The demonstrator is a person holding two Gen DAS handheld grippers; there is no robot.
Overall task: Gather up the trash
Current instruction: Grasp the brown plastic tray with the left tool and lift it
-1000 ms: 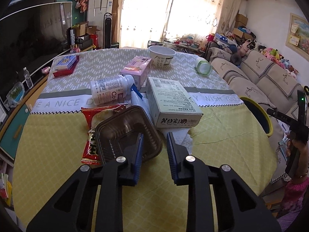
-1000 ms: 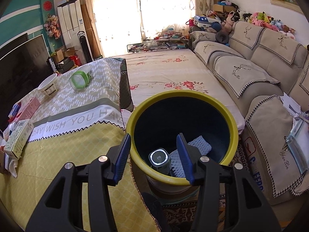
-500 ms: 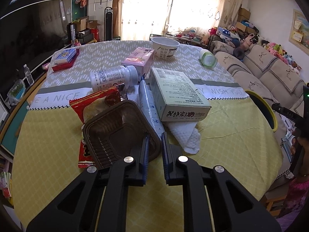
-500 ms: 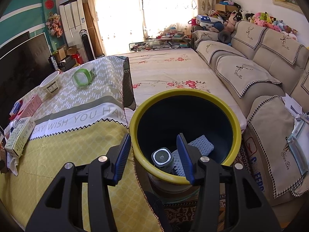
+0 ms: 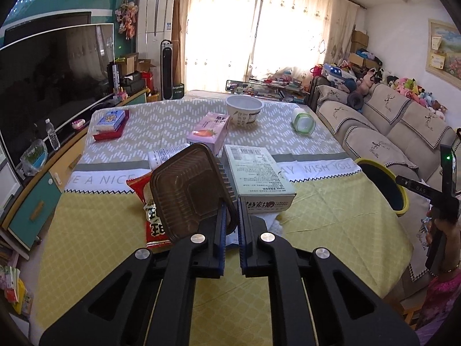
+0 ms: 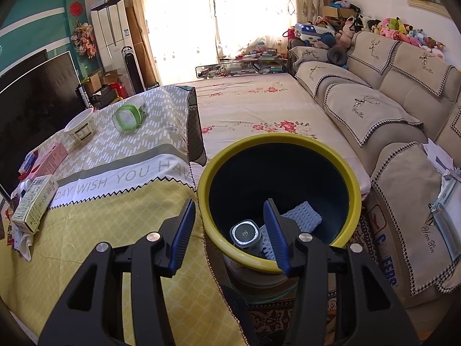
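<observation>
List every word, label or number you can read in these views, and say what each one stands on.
"E A NICE" and "AY WISH YOU": tablecloth, left wrist view.
"DAY WISH YOU HAV": the same tablecloth, right wrist view.
"DAS": bar of the right gripper.
Printing on the cardboard box, pink carton, white bottle, bowl and red snack bag: too small or blurred.
</observation>
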